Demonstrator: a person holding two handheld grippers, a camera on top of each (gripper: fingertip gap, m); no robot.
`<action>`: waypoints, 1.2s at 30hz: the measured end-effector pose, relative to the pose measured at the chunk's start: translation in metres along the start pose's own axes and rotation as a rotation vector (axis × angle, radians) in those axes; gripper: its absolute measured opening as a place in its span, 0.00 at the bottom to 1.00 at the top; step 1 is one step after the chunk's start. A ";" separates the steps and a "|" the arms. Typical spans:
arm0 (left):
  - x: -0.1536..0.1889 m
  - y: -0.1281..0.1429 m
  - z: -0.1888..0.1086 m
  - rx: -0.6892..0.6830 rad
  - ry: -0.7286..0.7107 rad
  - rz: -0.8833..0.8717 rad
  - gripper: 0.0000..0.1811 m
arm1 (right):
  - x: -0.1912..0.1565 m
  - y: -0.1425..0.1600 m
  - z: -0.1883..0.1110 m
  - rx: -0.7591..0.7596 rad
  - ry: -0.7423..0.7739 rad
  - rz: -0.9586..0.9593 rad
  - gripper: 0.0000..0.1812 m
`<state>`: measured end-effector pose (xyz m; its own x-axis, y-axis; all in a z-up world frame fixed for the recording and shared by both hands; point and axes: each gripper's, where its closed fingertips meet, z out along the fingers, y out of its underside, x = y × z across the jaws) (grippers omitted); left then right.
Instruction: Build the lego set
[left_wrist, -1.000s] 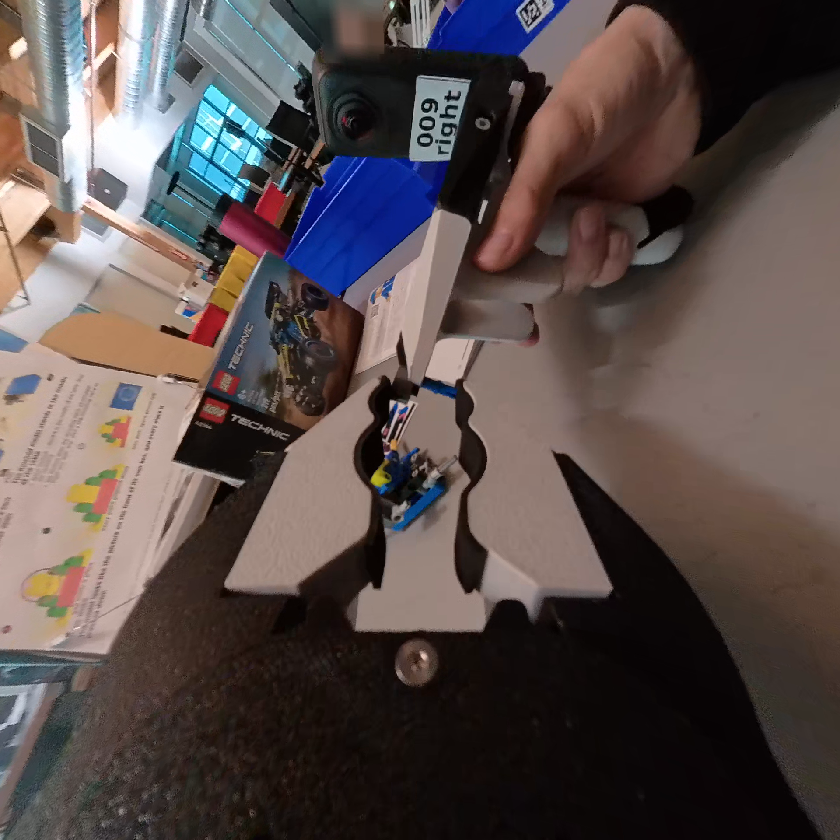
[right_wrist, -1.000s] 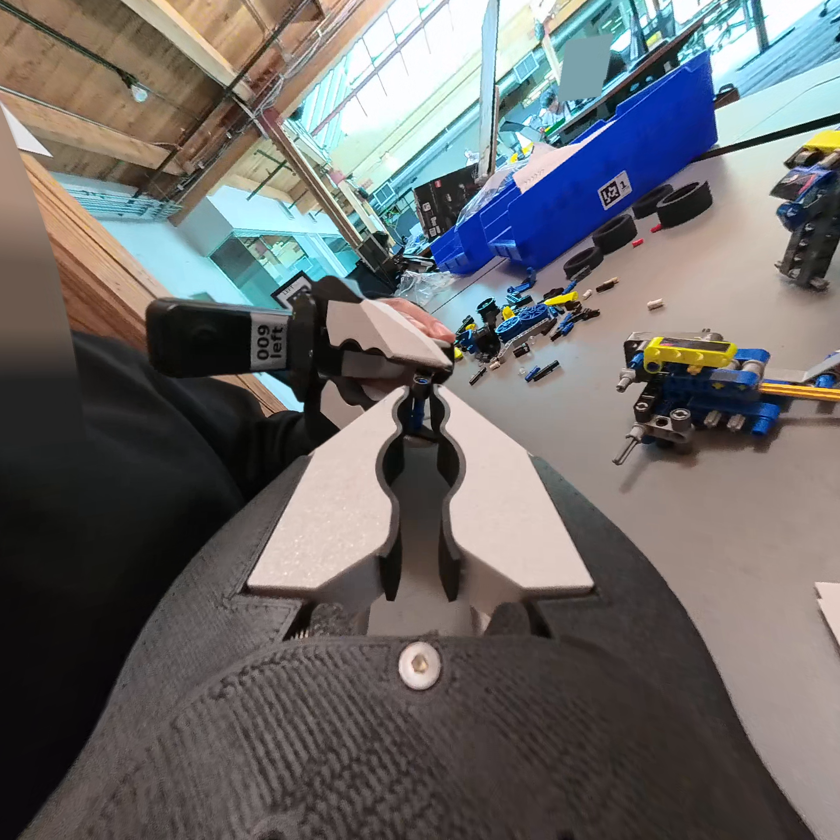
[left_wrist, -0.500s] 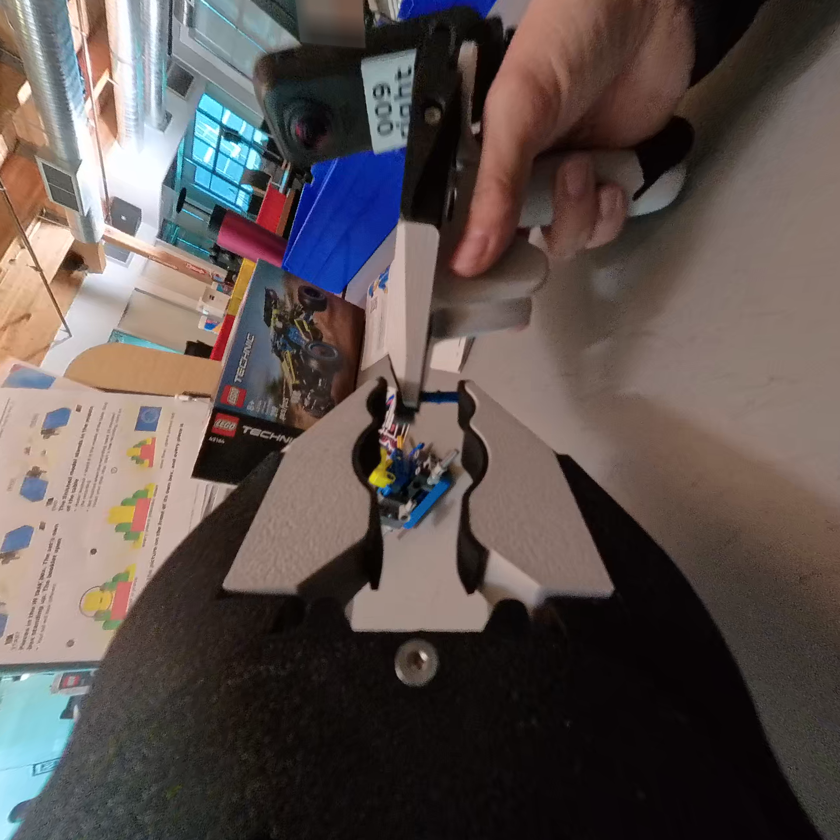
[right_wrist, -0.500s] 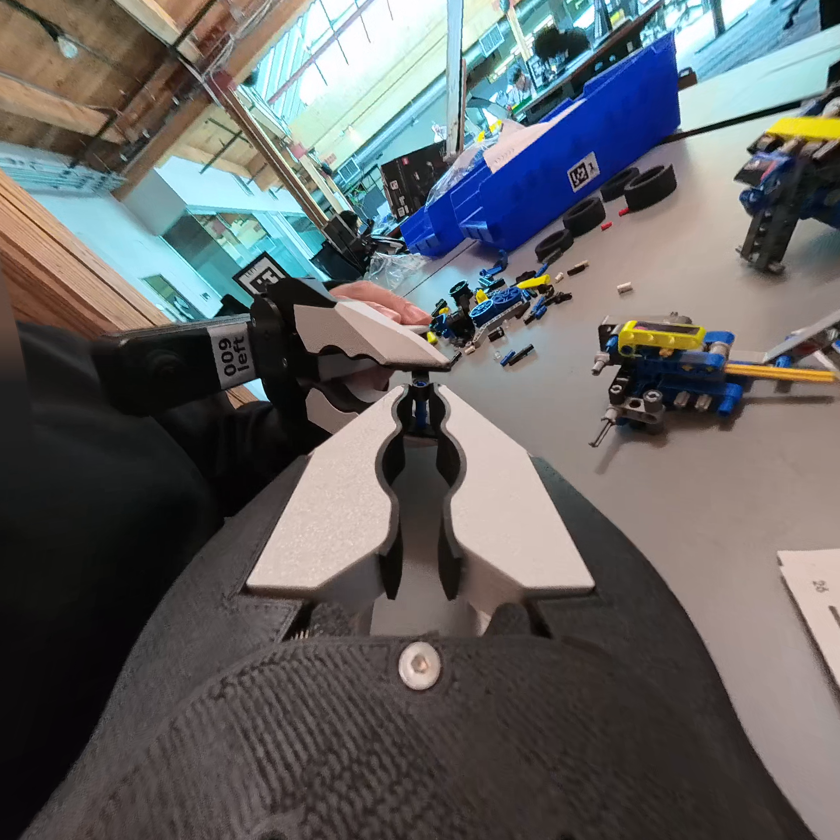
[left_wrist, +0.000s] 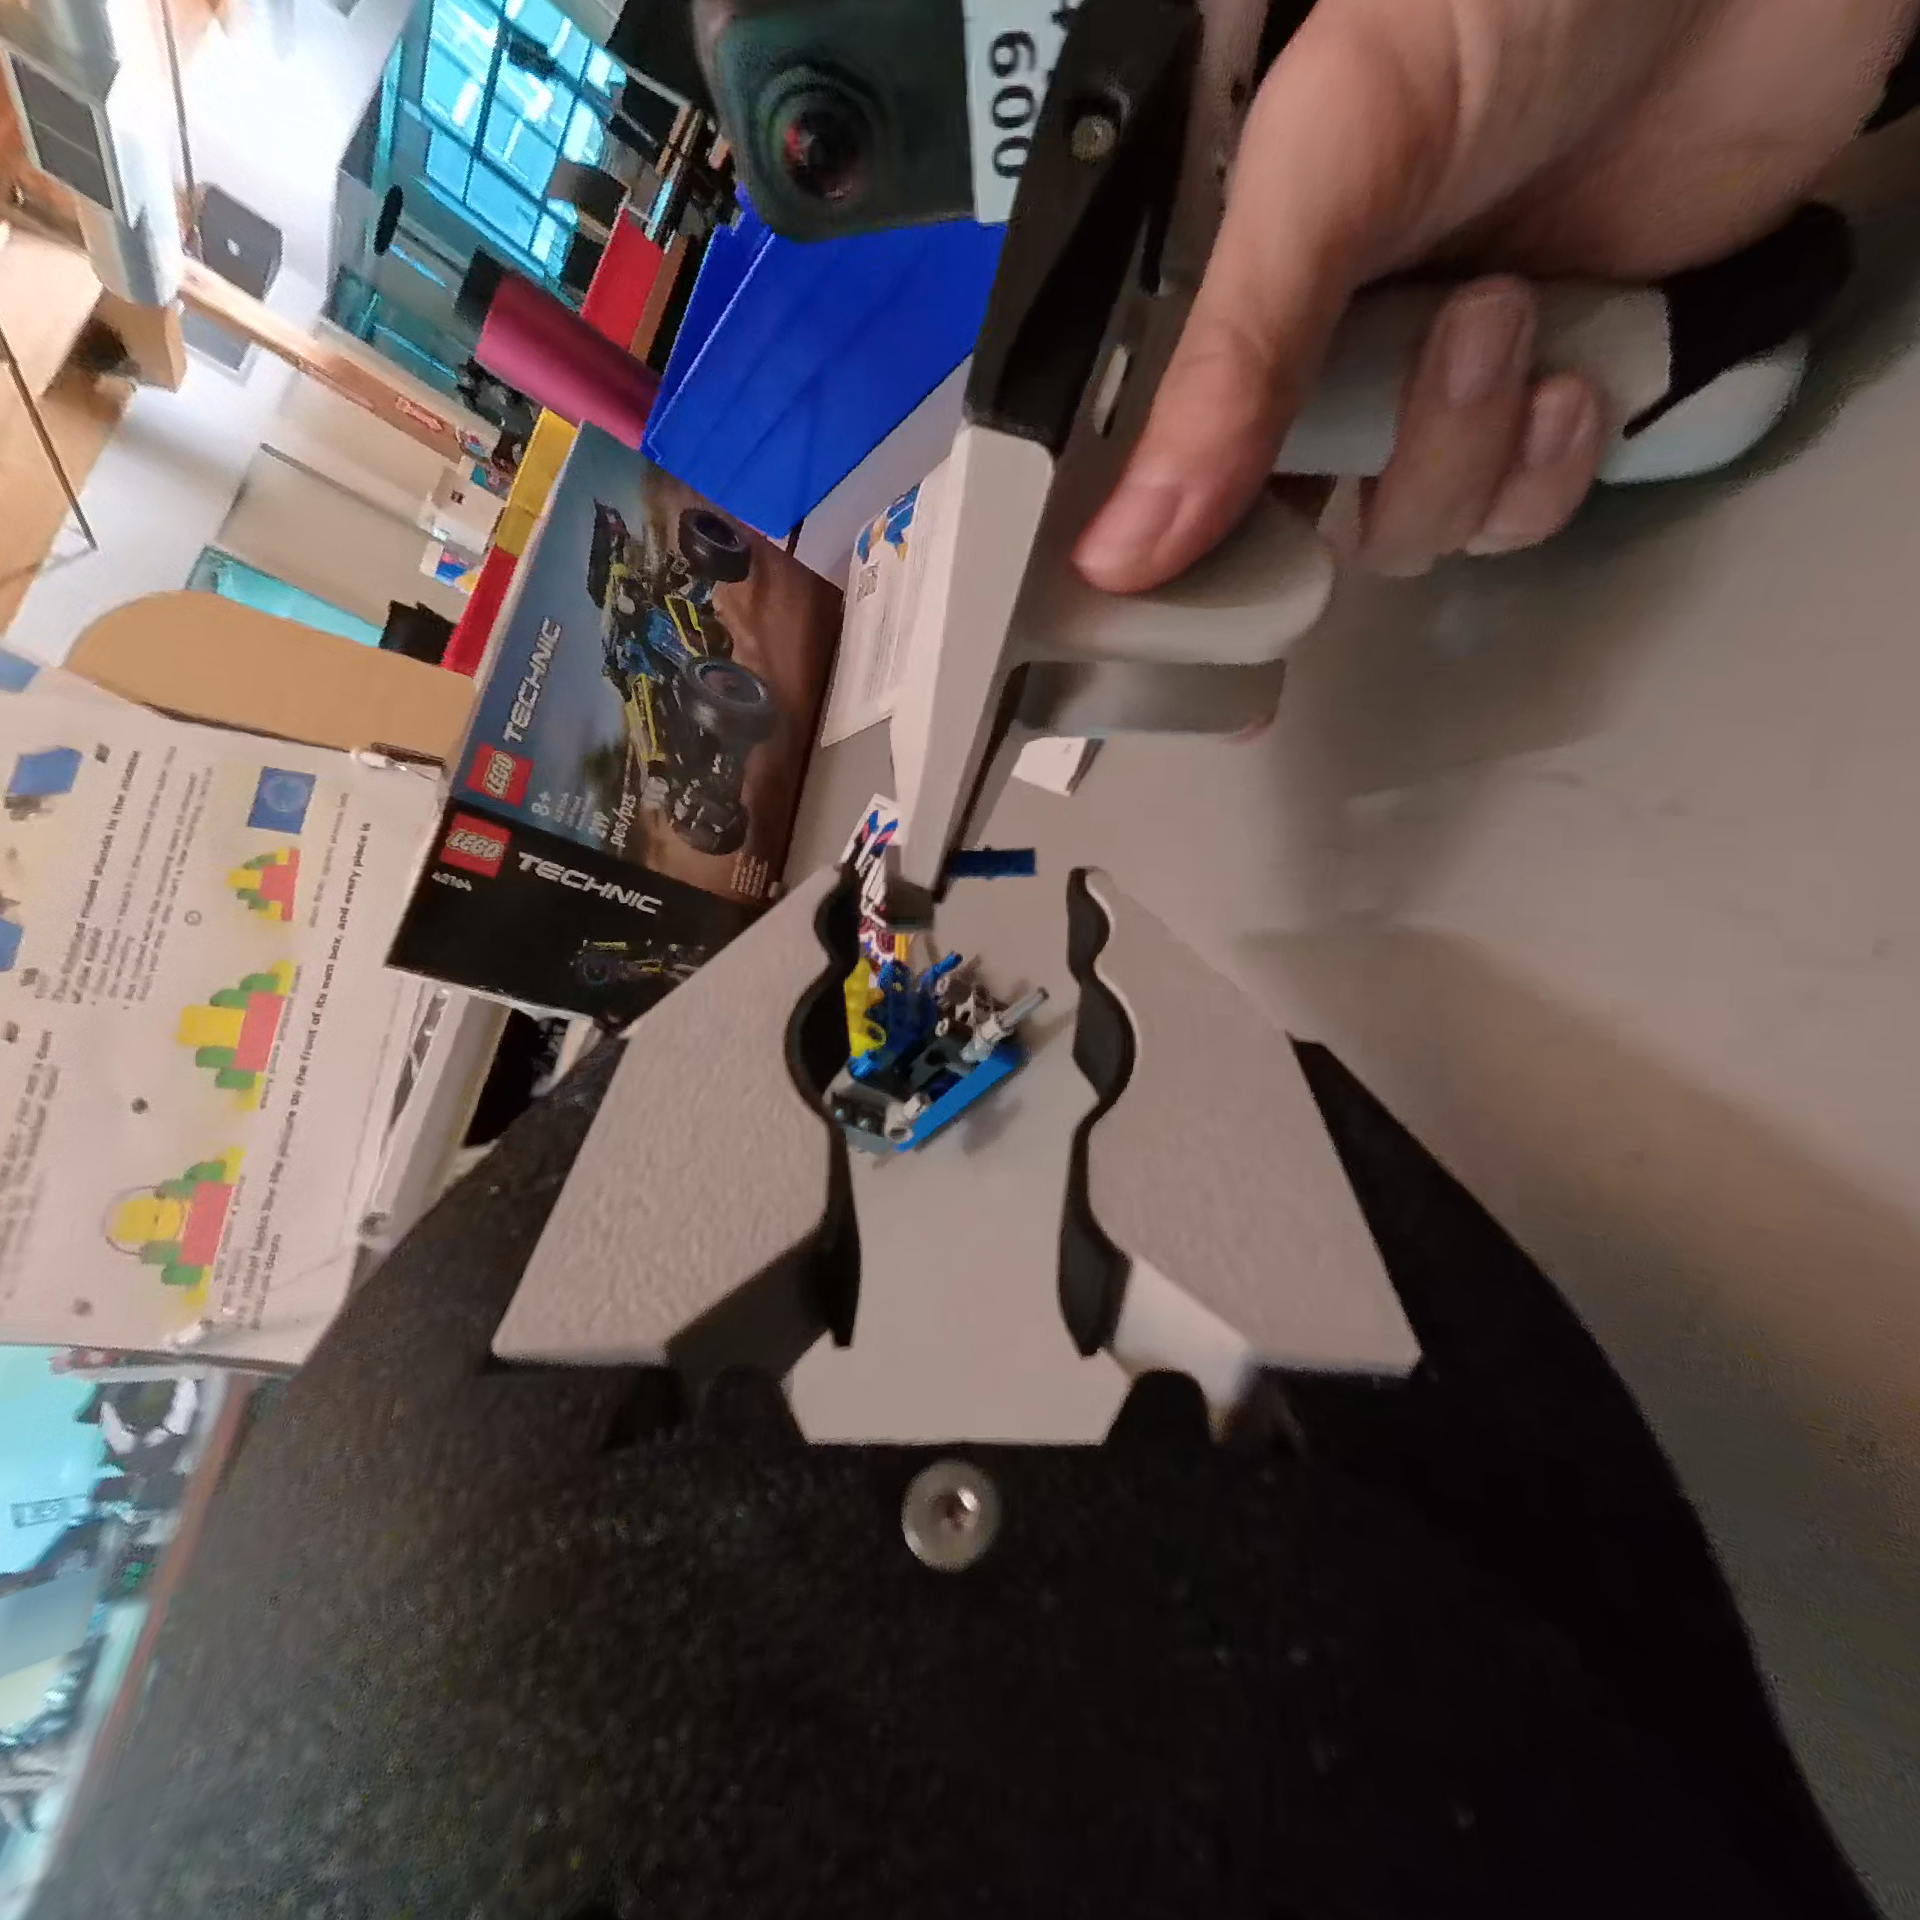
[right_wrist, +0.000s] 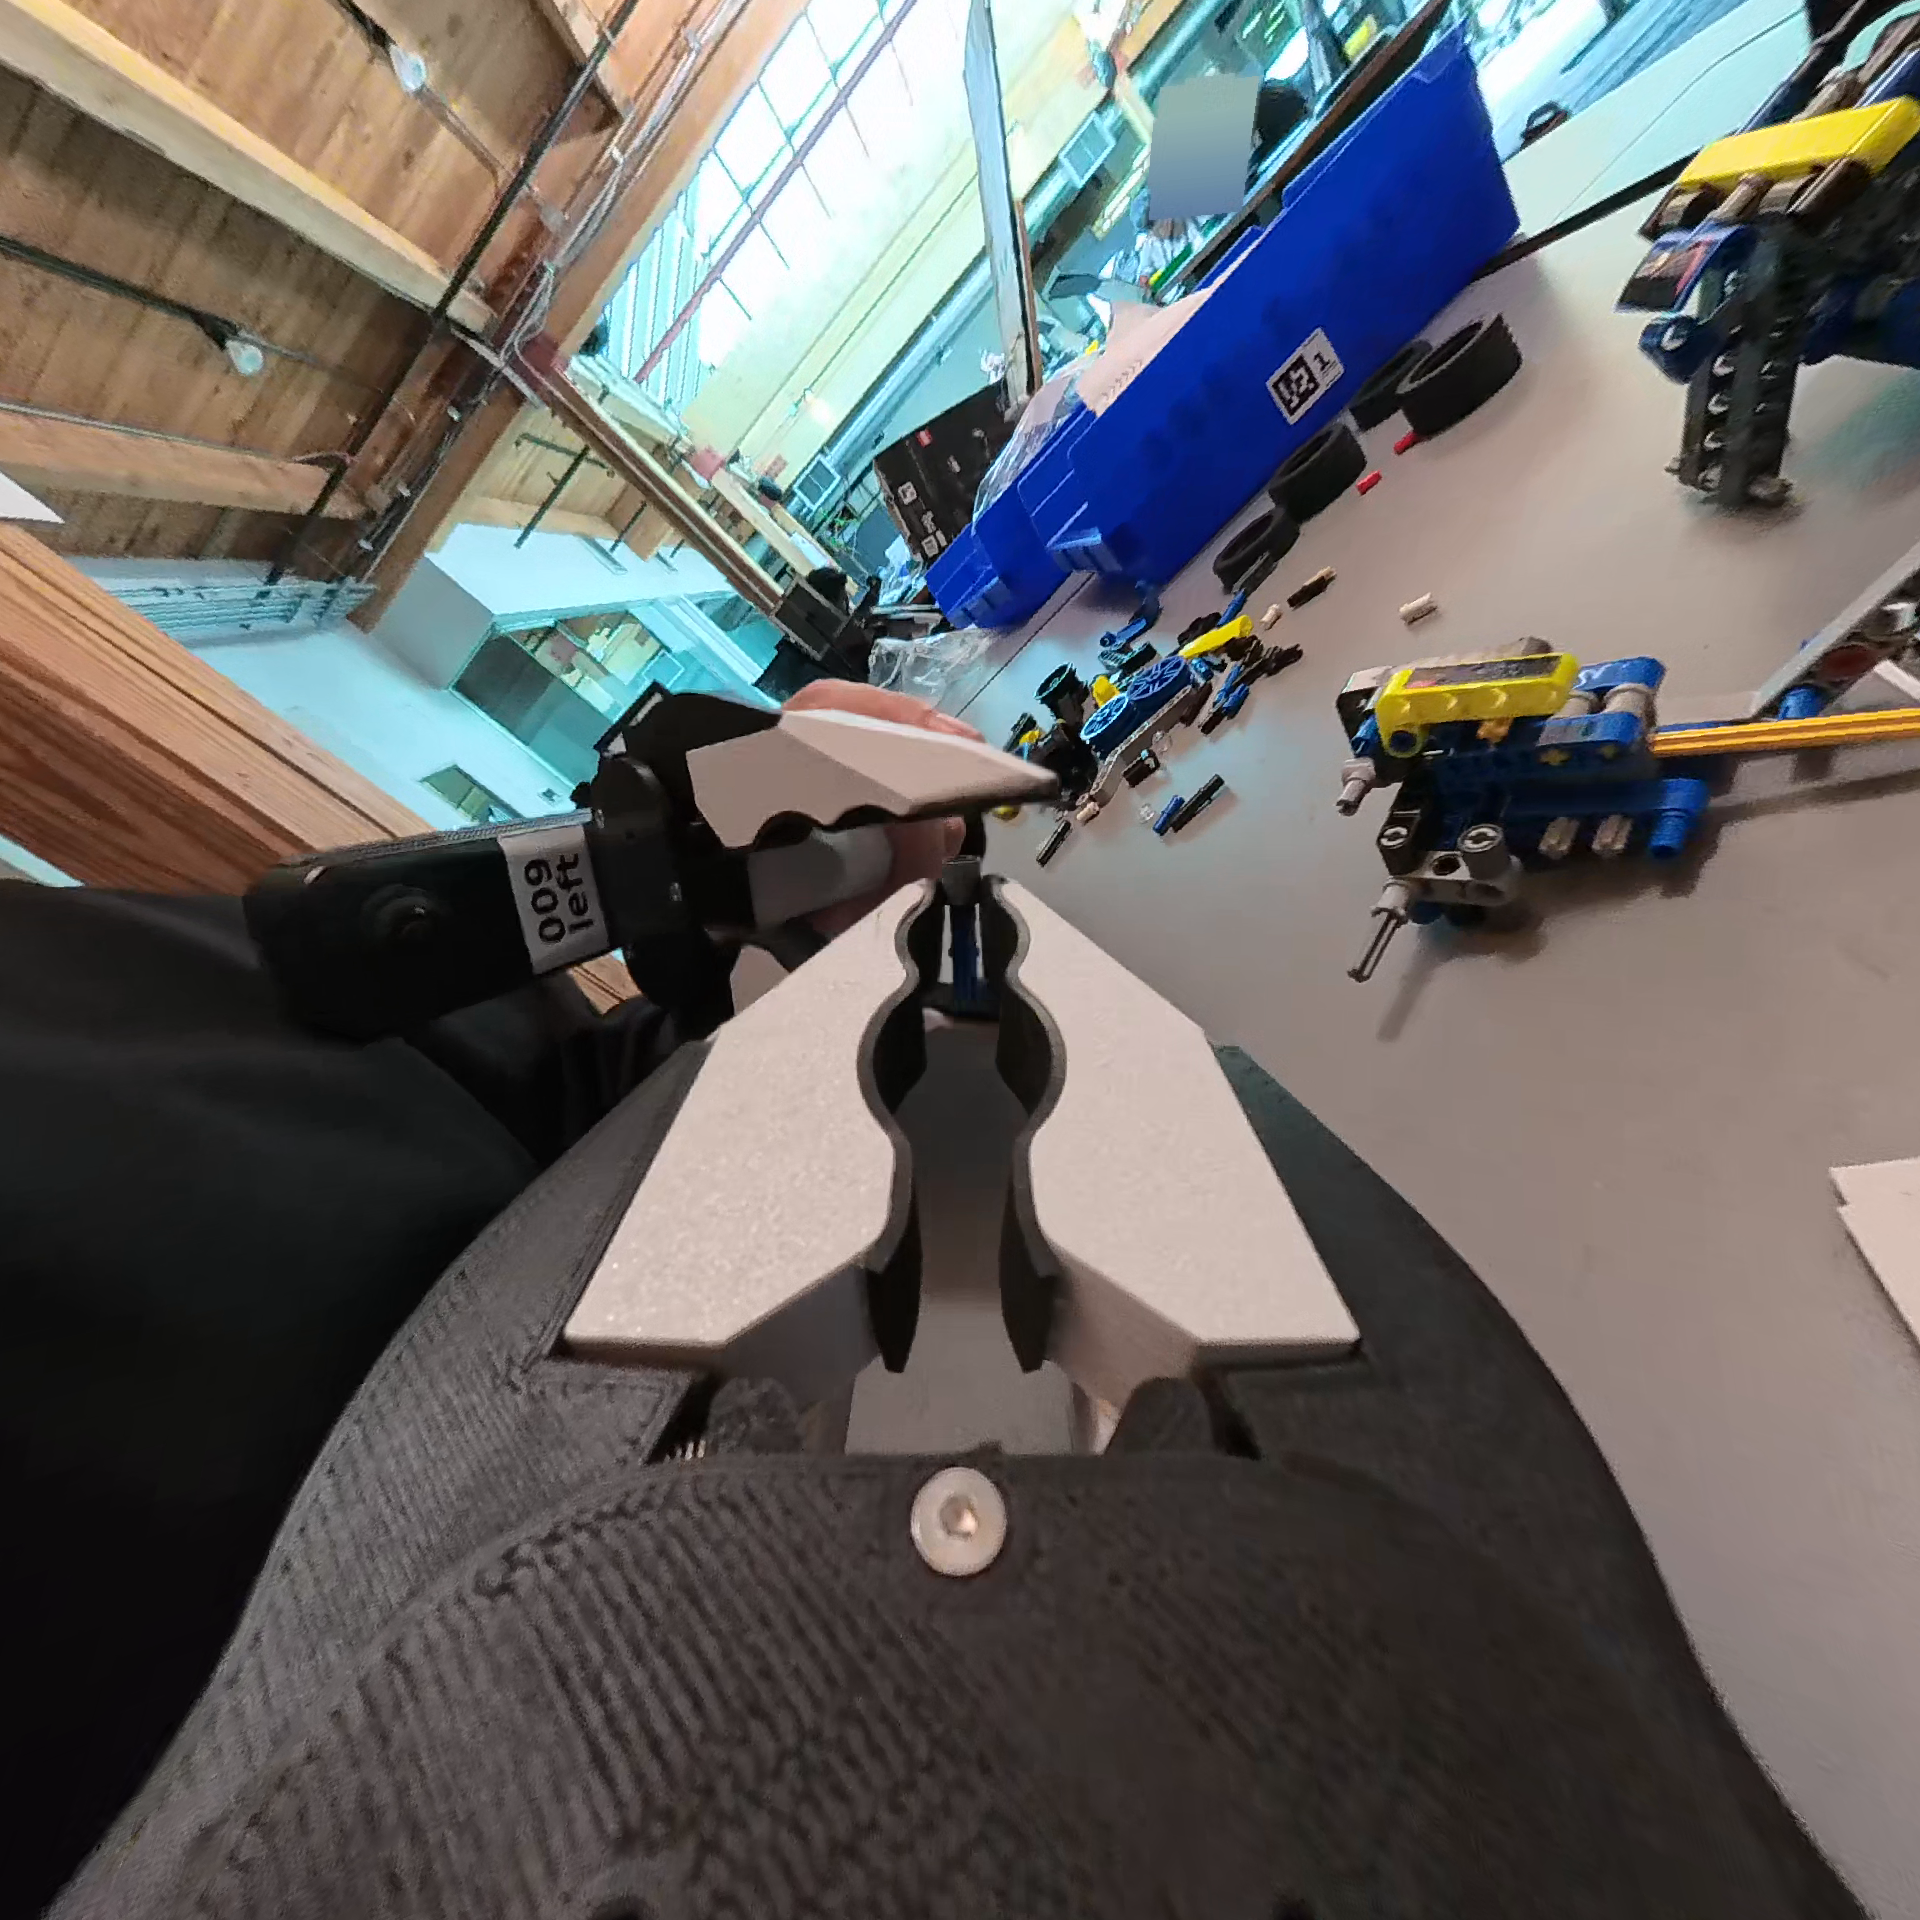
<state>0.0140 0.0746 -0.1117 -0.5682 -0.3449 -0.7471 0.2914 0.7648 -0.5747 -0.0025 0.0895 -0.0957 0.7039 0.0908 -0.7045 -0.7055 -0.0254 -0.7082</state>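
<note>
Right gripper (right_wrist: 961, 935) pinches a blue pin (right_wrist: 964, 951) at its tips — axis pointing ahead; left gripper (left_wrist: 951, 899), wide apart, holds nothing, just beside.

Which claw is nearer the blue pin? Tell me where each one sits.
Right. The right claw grips the blue pin between its tips; the left claw is open, its tips close beside the pin.

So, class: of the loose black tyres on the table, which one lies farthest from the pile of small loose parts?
The tyre beside the blue bin's coded sticker end, nearest the tall blue-and-yellow assembly; the other tyres trail back toward the parts pile.
</note>
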 end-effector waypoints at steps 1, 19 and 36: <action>0.000 -0.001 0.001 -0.003 0.003 -0.033 0.20 | 0.000 -0.002 0.000 0.015 -0.002 0.009 0.03; -0.002 0.001 0.004 -0.044 0.012 -0.260 0.19 | 0.006 -0.011 -0.004 0.090 0.037 0.010 0.03; -0.008 0.003 0.002 -0.085 -0.056 -0.183 0.13 | 0.006 -0.010 -0.002 0.084 0.053 -0.005 0.03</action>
<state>0.0205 0.0785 -0.1083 -0.5611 -0.5106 -0.6514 0.1193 0.7289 -0.6742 0.0092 0.0882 -0.0929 0.7095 0.0380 -0.7037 -0.7045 0.0589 -0.7072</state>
